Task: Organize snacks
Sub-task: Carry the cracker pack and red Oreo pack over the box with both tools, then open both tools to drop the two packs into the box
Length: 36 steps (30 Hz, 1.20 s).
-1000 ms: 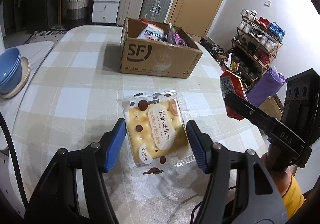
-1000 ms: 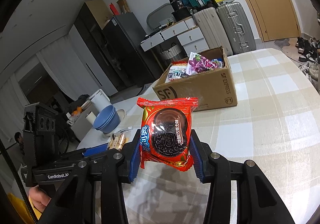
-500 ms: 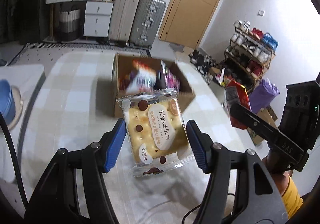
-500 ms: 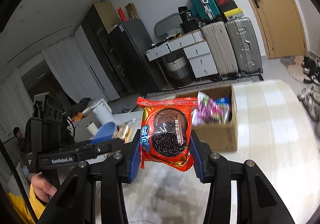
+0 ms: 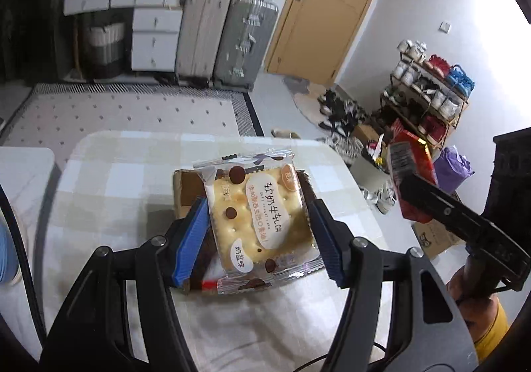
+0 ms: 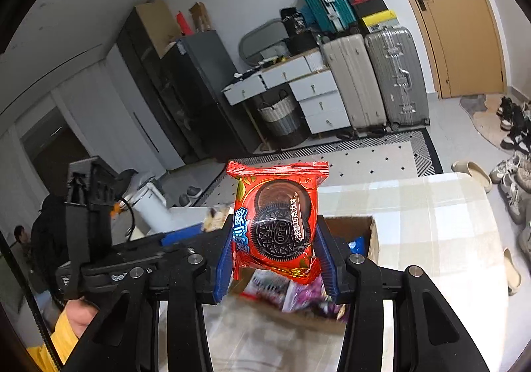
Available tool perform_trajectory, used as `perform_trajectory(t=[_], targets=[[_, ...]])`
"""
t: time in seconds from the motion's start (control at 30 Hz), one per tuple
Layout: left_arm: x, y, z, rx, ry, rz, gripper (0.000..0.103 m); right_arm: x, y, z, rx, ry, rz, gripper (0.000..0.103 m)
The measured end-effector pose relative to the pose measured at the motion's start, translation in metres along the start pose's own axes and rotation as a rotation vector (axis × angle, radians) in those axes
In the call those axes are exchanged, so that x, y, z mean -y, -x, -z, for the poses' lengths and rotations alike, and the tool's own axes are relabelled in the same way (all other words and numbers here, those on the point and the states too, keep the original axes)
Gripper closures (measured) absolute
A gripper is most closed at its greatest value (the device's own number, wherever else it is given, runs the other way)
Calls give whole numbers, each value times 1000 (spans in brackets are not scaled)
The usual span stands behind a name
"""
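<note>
My left gripper [image 5: 257, 239] is shut on a clear cracker packet [image 5: 257, 222] with brown dots, held above the open cardboard box [image 5: 186, 192], which the packet mostly hides. My right gripper [image 6: 275, 255] is shut on a red Oreo packet [image 6: 275, 222], also over the box [image 6: 361, 232], where several snack bags [image 6: 298, 295] lie inside. In the left wrist view the Oreo packet [image 5: 410, 166] shows edge-on at the right with the other gripper's black finger. The left gripper's body [image 6: 99, 249] appears at the left of the right wrist view.
The box stands on a table with a beige checked cloth [image 5: 109, 206]. Beyond the table's far edge lie a patterned rug [image 5: 116, 113], suitcases [image 5: 225, 40], white drawers [image 5: 152, 43] and a shoe rack [image 5: 428, 96]. A hand with a yellow sleeve [image 6: 69, 325] holds the left gripper.
Both grippers have risen and moved forward with their packets, from short of the box to above it. The table has dropped lower in both views. Neither grip has changed.
</note>
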State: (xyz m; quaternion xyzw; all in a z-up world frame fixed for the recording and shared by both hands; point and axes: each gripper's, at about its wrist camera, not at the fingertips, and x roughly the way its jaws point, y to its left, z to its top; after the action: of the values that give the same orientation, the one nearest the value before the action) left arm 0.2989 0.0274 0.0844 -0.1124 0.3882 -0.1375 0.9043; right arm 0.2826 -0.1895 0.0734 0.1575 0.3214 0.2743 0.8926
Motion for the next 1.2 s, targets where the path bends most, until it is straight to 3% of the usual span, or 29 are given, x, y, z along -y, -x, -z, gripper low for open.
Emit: perform_trajectory(t=[0.2, 0.47, 0.53, 0.57, 0.6, 0.83, 1.2], targets=[[-16, -68, -27, -65, 25, -16, 44, 32, -54, -16, -84, -51, 26, 58], [-44, -135, -15, -157, 67, -25, 44, 60, -114, 2, -204, -77, 49, 58], [-47, -148, -9, -173, 57, -41, 50, 63, -123, 6, -223, -84, 45, 58], [-49, -152, -8, -180, 54, -31, 63, 62, -125, 8, -226, -79, 45, 58], [-51, -155, -4, -187, 53, -20, 63, 62, -128, 9, -231, -74, 43, 58], [-46, -150, 8, -171, 5, -35, 63, 59, -137, 19, -255, -46, 46, 58], [-44, -109, 5, -114, 35, -34, 60, 61, -140, 26, -288, -56, 85, 58]])
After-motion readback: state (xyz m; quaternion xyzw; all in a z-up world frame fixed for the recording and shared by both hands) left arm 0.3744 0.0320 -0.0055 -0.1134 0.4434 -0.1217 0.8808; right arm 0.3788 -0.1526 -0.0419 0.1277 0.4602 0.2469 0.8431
